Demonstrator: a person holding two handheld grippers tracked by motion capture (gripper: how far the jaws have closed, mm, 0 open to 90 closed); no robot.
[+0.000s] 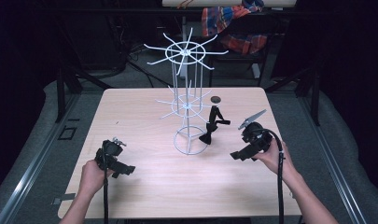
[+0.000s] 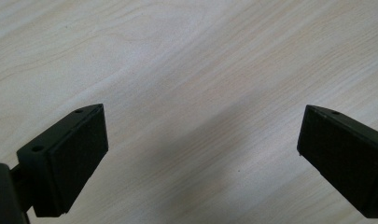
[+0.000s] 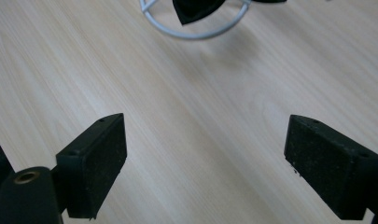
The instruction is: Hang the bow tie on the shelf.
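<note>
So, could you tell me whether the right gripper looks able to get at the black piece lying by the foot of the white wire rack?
Probably yes. The right gripper is open, and bare table lies between it and the black piece. The wire rack stands beside the piece, on its far side from the gripper.

No writing, label, brand, number or sign can be read anywhere in these views. The pale wooden table point(image 1: 144, 186) carries only its grain, and the white wire rack point(image 1: 186, 98) in the middle of the high view is bare of any lettering.
</note>
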